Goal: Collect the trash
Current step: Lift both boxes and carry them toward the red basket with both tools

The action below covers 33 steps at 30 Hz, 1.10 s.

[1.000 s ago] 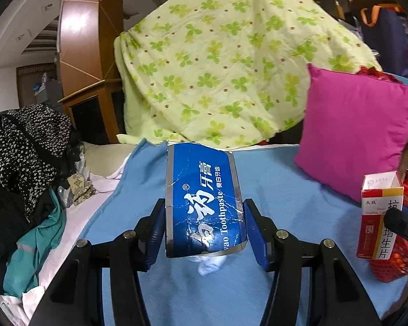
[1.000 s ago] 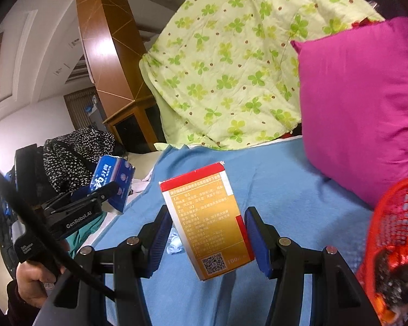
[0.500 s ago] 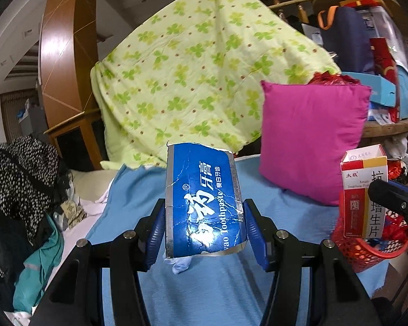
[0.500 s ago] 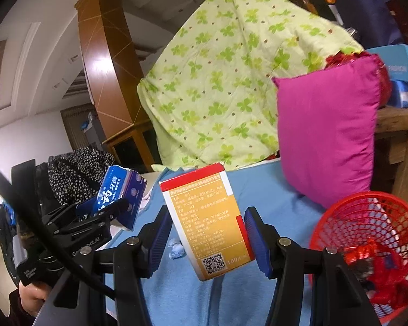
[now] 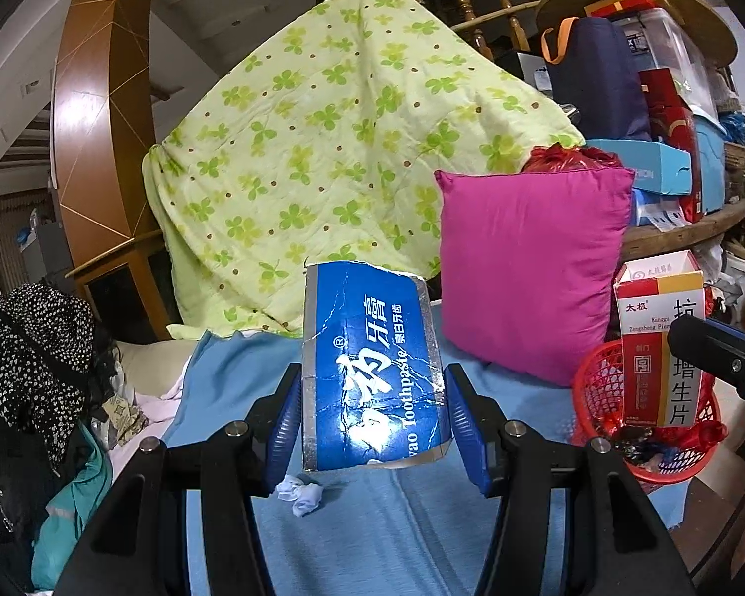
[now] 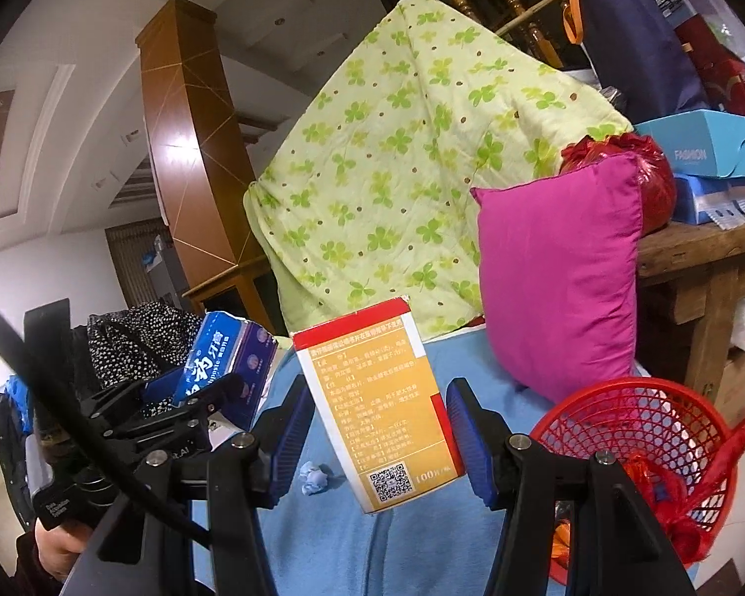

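Above the blue sheet [image 5: 397, 536], both grippers carry boxes clear of the bed. Left gripper [image 5: 375, 424] clamps a crushed blue toothpaste box [image 5: 372, 372], pads pressing both its sides. Right gripper [image 6: 375, 434] clamps an orange medicine box [image 6: 380, 409], tilted, red edge up.

Change over the last second: the red basket [image 6: 635, 417] was only a sliver at the frame edge; now nearly all of its rim shows, low right in both views. The pink pillow [image 6: 561, 273] has slid toward centre. Grip on both boxes unchanged.

Reading: both hands have swung toward the basket, so the carry is well along. The medicine box is nearest the basket; release likely next. Red wrappers already lie inside. One small crumpled wad [image 5: 303, 489] remains on the sheet, uncollected.
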### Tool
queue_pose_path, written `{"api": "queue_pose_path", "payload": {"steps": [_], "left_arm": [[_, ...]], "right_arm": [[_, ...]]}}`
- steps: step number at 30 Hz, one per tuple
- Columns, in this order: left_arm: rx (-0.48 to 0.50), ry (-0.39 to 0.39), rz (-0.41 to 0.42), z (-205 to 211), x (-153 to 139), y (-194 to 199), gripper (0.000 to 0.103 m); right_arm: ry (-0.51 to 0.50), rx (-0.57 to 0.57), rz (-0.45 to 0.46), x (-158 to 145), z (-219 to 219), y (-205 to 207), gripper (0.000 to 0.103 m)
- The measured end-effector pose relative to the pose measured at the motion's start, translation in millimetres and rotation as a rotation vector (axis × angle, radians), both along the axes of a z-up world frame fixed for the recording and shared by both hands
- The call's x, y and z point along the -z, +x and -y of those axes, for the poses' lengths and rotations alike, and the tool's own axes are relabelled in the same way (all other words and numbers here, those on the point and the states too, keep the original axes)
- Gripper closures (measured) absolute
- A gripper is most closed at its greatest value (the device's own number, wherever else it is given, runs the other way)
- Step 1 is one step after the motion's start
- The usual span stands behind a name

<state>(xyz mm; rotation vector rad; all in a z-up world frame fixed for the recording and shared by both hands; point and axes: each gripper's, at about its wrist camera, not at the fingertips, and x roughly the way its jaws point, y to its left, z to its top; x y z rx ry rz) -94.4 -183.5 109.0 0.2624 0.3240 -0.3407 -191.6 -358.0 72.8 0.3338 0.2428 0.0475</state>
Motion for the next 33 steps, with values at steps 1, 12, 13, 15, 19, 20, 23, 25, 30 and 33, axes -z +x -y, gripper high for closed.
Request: {"api": "queue_pose_path", "payload": {"steps": [1,12,13,15,19,20,23,25,30,33], "left_arm": [[0.003,0.001,0.002,1.8,-0.7,-1.1,0.045],[0.033,0.022,0.01,23.1,-4.9,-10.5,0.045],[0.035,0.023,0.01,25.1,-5.2,-10.9,0.045],[0.041,0.024,0.008,28.4,-5.5,-11.8,0.045],[0.052,0.03,0.009,34.4,-6.4,-14.4,0.045],[0.056,0.03,0.009,35.3,-6.7,-14.7,0.045],[0.063,0.033,0.012,39.5,-7.3,-16.1,0.045],[0.068,0.032,0.009,41.2,-7.2,-16.9,0.045],[0.079,0.036,0.007,45.5,-6.5,-18.8,0.045],[0.083,0.039,0.01,46.6,-6.9,-19.2,0.045]], "right_arm": [[-0.003,0.005,0.003,0.1,-0.5,-3.1,0.045],[0.007,0.036,0.027,-3.0,10.1,-25.9,0.045],[0.008,0.04,0.029,-2.9,11.7,-28.0,0.045],[0.011,0.043,0.028,-3.5,15.1,-29.6,0.045],[0.014,0.056,0.031,-4.2,20.5,-33.6,0.045],[0.016,0.059,0.033,-4.3,22.3,-35.1,0.045],[0.02,0.068,0.037,-5.8,26.8,-37.6,0.045],[0.02,0.073,0.037,-5.9,28.3,-39.4,0.045],[0.017,0.082,0.037,-6.5,32.7,-41.1,0.045],[0.02,0.088,0.038,-6.2,34.2,-43.2,0.045]]}}
